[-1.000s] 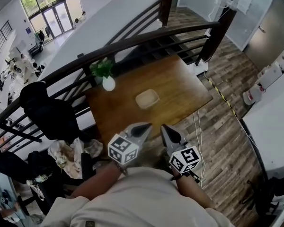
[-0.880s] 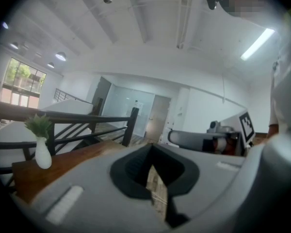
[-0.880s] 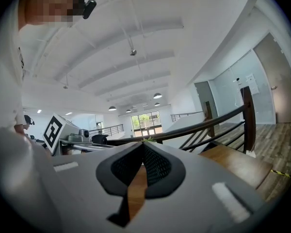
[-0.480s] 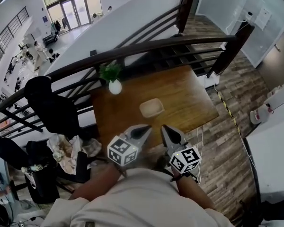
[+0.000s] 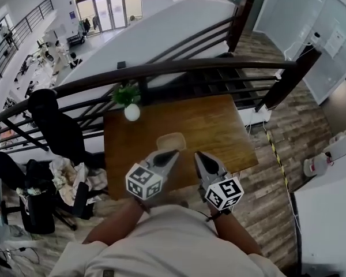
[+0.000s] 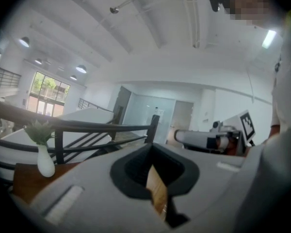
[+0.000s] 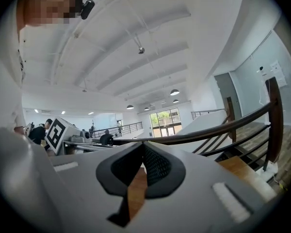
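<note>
Over by the railing, the wooden table (image 5: 219,128) carries a shallow tan tray (image 5: 170,139), apparently untouched, with the left gripper (image 5: 172,153) and right gripper (image 5: 198,155) hovering just short of it, jaws together on nothing.

The left tongs (image 5: 170,153) and right tongs (image 5: 199,155) cover the near edge of the counter (image 5: 219,131). Whether anything lies in the pale tray (image 5: 172,141) is too small to tell. In both gripper views each gripper's grey body hides most of the counter, and the vase (image 6: 45,161) looks blurred
</note>
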Motion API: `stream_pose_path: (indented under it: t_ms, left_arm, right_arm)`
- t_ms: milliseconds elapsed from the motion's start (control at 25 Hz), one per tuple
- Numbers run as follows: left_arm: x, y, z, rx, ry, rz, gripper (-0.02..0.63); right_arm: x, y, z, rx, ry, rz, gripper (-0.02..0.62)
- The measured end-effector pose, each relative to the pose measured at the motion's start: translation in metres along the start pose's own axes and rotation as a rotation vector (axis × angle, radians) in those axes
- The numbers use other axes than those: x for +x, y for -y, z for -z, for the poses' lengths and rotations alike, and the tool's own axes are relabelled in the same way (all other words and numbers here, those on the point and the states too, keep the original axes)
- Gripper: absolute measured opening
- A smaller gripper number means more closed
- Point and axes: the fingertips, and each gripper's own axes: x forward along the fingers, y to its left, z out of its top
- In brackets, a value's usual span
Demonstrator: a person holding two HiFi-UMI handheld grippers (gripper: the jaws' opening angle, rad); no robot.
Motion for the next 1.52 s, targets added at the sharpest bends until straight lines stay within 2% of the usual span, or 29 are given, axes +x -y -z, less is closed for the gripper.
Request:
stream_pose_path:
  t_ms: [280,720,1120,1520]
  left_arm:
    - [0.051,0.008,-0.004,0.009,0.001,-0.079,0.003]
    - [0.090,-0.022,0.029,-0.036,-0.058,-0.111,0.003]
    - [0.110,-0.059,0.050,-0.062,-0.121,-0.108,0.003]
    - [0.134,-0.114,0.102,-0.113,-0.219,-0.100,0.003]
  right_arm:
    - [-0.015,0.060,-0.010,0.001,-0.010,-0.063,0.005]
    - [0.009,0.104,0.019,0.041,-0.080,-0.108,0.005]
    - [0.038,0.130,0.057,0.109,-0.175,-0.107,0.005]
    - [0.079,0.158,0.121,0.184,-0.292,-0.107,0.018]
